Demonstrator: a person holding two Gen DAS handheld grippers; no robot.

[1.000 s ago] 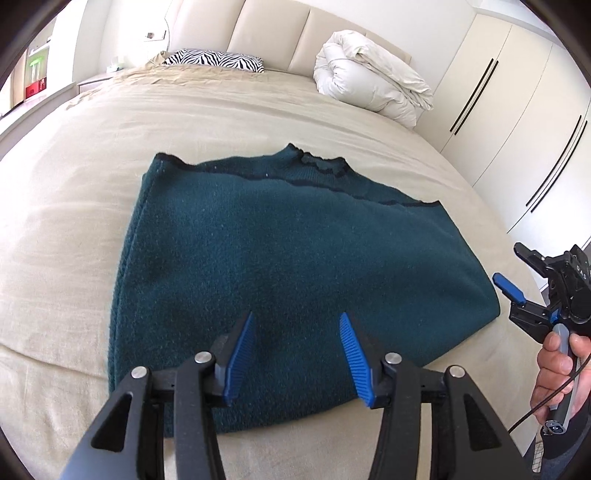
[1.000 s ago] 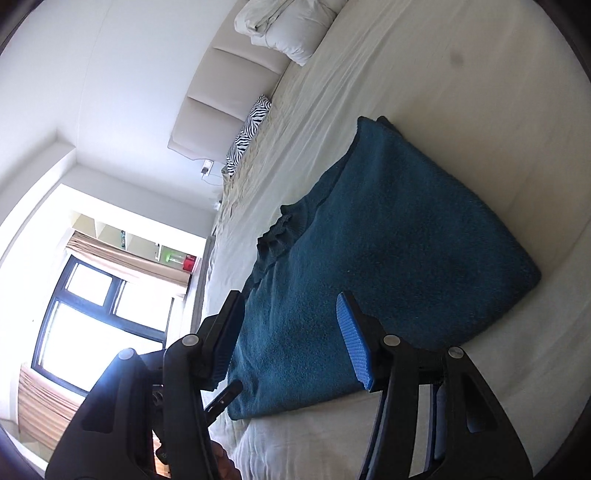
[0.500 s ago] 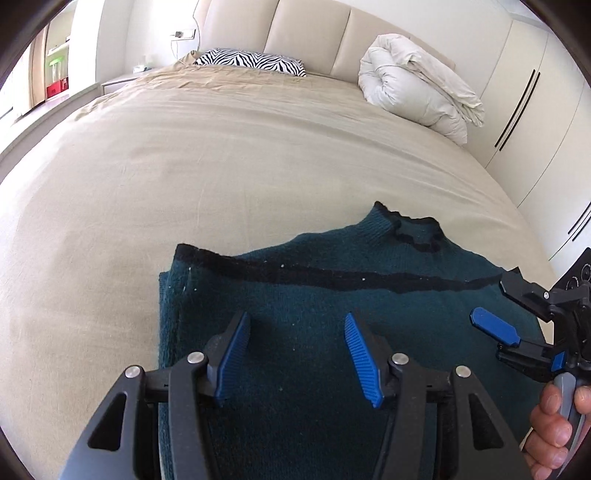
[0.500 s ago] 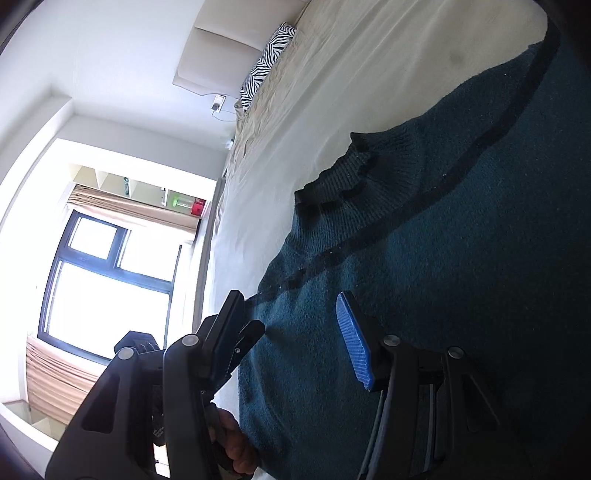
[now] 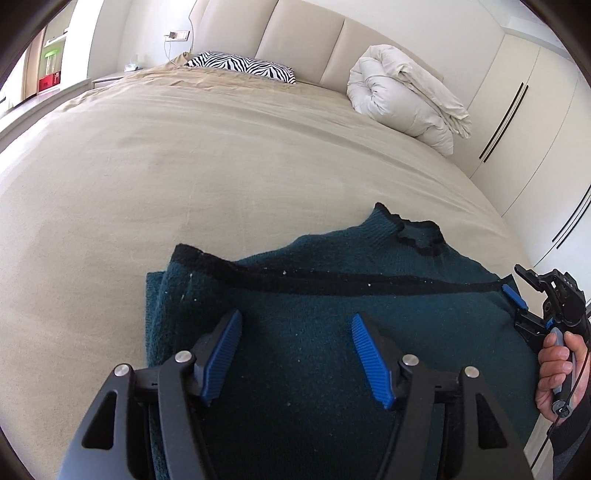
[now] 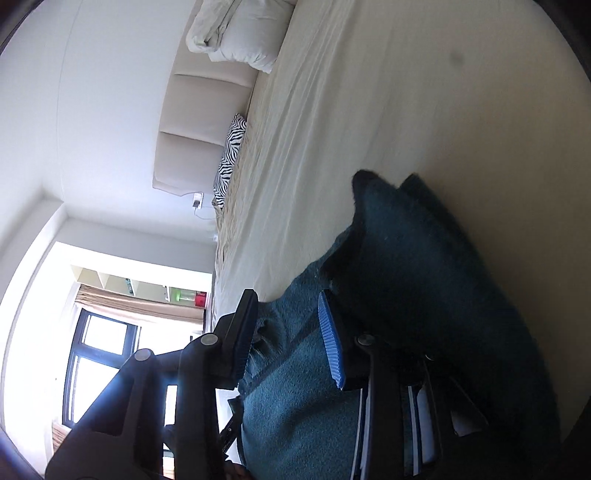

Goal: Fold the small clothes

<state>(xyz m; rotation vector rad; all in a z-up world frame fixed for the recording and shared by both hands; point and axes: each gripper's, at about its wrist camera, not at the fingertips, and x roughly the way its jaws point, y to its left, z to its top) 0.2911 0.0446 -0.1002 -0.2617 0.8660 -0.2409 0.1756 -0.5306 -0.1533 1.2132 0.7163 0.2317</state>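
1. We are looking at a wide bed [image 5: 184,177] that is wearing a beige cover, smooth for the most part and wrinkling slightly toward the head end.
2. We are seeing a zebra-striped pillow [image 5: 243,66] lying at the head of the bed, just beside the padded cream headboard [image 5: 295,37].
3. We are noticing a rolled white duvet [image 5: 406,99] sitting at the far right corner of the bed, near the headboard.
4. We are finding white wardrobe doors [image 5: 524,122] with dark vertical handles standing along the right side of the bed.
5. We are catching a bright window [image 6: 107,354] with a dark frame, and a wall socket [image 5: 177,35] with a cable hanging from it.
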